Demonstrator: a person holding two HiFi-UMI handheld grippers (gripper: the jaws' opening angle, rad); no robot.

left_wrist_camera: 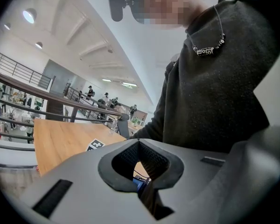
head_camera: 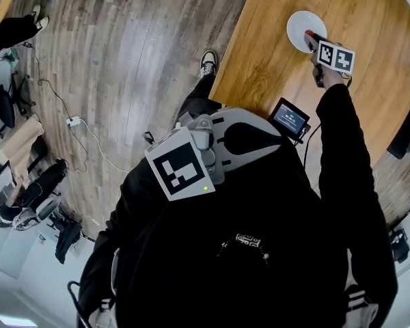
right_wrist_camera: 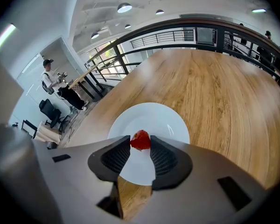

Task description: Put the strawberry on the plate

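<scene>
Head view. At 1 o'clock, on the wooden worktop [head_camera: 376, 19], a white plate [head_camera: 298, 22]. Right tongs [head_camera: 309, 41] over the plate's 6 o'clock side, at the end of an outstretched dark sleeve. Left tongs [head_camera: 270, 134] near the centre, close to the chest, pointing toward 3 o'clock. Just beyond them, a small screen [head_camera: 290, 119] at the worktop's near edge.

Left gripper view. Left tongs [left_wrist_camera: 139, 146] closed tip to tip, holding nothing. Through the gap behind the tips, a sliver of the blue screen [left_wrist_camera: 138, 185]. At 8 o'clock, the worktop [left_wrist_camera: 60, 141]. At 3 o'clock, the person's dark sweater [left_wrist_camera: 214, 92].

Right gripper view. Right tongs [right_wrist_camera: 140, 147] clamped on a red strawberry [right_wrist_camera: 140, 139] at the very tips, pressing on both its sides. Behind it, the plate [right_wrist_camera: 165, 120], with the strawberry over its middle. Cannot tell whether the strawberry touches the plate. Worktop [right_wrist_camera: 214, 87] stretching away toward 12 and 3 o'clock. At 9 o'clock, off the worktop, a standing person [right_wrist_camera: 49, 76] beside chairs.
</scene>
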